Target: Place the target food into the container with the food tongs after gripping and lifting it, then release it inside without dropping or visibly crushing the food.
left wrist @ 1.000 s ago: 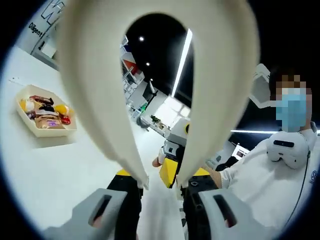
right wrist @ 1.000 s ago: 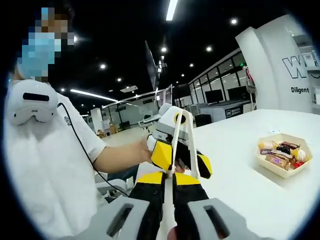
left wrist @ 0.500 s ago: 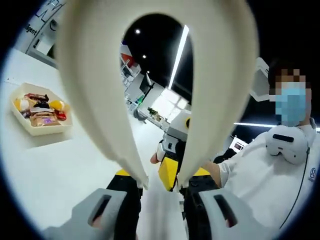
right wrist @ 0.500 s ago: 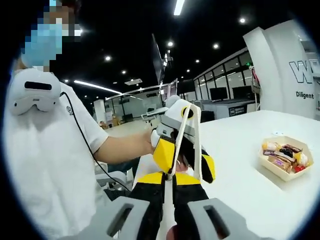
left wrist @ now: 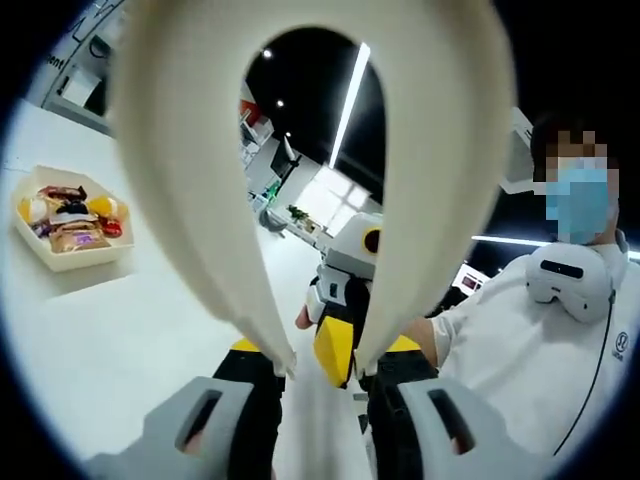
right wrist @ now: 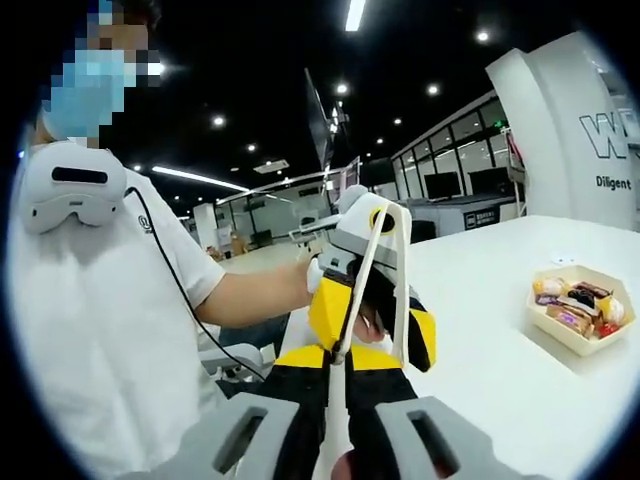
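Both claws are raised off the white tabletop (right wrist: 500,350) and face each other. The left claw (left wrist: 325,372) and right claw (right wrist: 340,352) pinch the cream food tongs (left wrist: 190,170) between closed jaws. The container (right wrist: 578,312) of food (left wrist: 70,215) sits well apart toward the tabletop's far edge.

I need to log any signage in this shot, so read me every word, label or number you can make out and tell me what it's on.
"Diligent", small dark lettering on the white wall, cut off at the picture's edge.
"W", a large outlined letter above it on the same wall; the rest is cut off.
Wrappers on the snacks in the tray: too small to read.
Small mark on the person's sleeve: too blurred to read.
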